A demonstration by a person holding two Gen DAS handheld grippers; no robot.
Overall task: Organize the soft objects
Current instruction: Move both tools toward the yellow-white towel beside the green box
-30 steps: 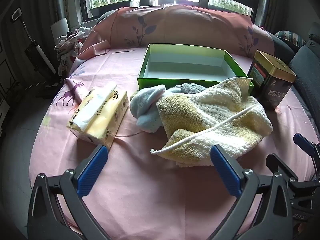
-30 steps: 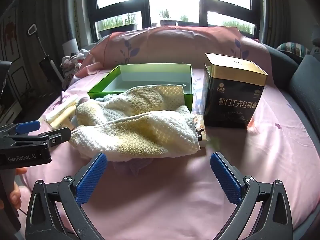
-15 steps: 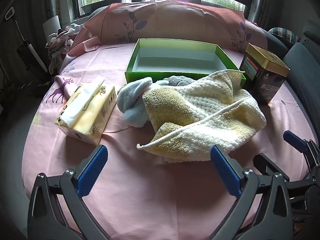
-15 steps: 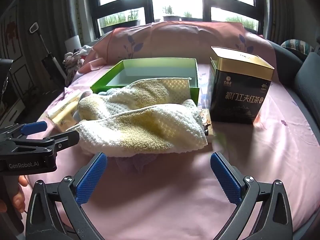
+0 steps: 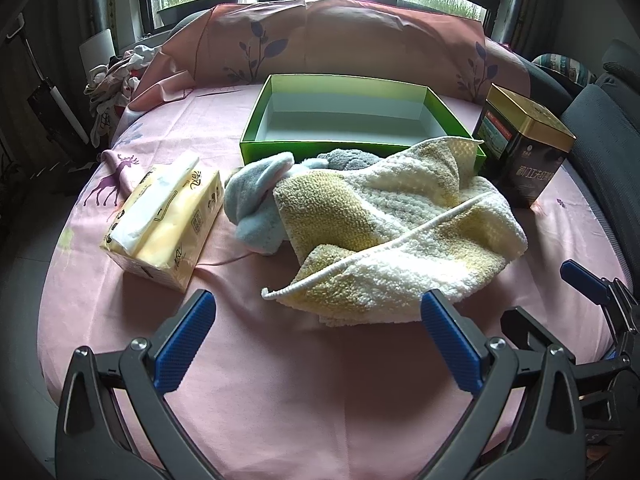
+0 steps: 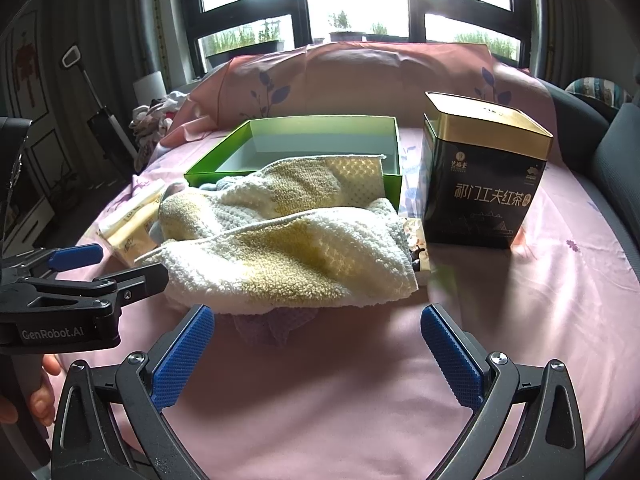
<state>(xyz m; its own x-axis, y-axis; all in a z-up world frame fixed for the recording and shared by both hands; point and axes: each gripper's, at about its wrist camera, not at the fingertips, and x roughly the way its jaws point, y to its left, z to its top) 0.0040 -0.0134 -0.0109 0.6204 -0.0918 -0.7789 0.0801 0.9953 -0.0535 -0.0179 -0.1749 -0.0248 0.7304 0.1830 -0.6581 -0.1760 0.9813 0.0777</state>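
Nearest the lens in each wrist view, both tools stand with their blue pads spread wide and nothing between them: the left tool [image 5: 316,340] and the right tool [image 6: 318,344] hang side by side over the bare pink sheet [image 5: 280,400] of the bed, neither touching cloth. Over the last second the change is small. In the left view the pile first slid lower and nearer, then rose back up the frame, so the left tool drifted in and eased back a little; in the right view the towel has grown and now fills the space just ahead of the pads, so the right tool has crept forward. Nothing on the bed has moved. Just past the pads lies the yellow-and-white towel [image 5: 400,236], crumpled, its corded edge toward the left tool, with a lilac cloth [image 6: 272,326] peeping from under its near hem. Beyond it, partly buried, sit a pale blue cloth [image 5: 256,200] and a grey cloth [image 5: 348,158]; the tissue pack [image 5: 164,220] lies beside them to the left, apart from the towel. Farther back the green box [image 5: 340,148] stands open and empty, the towel's far corner resting against its near wall, and the tea tin [image 6: 484,176] stands upright just beside it. My judgement: sorting has not begun, and this is the approach to a first grasp of the towel.
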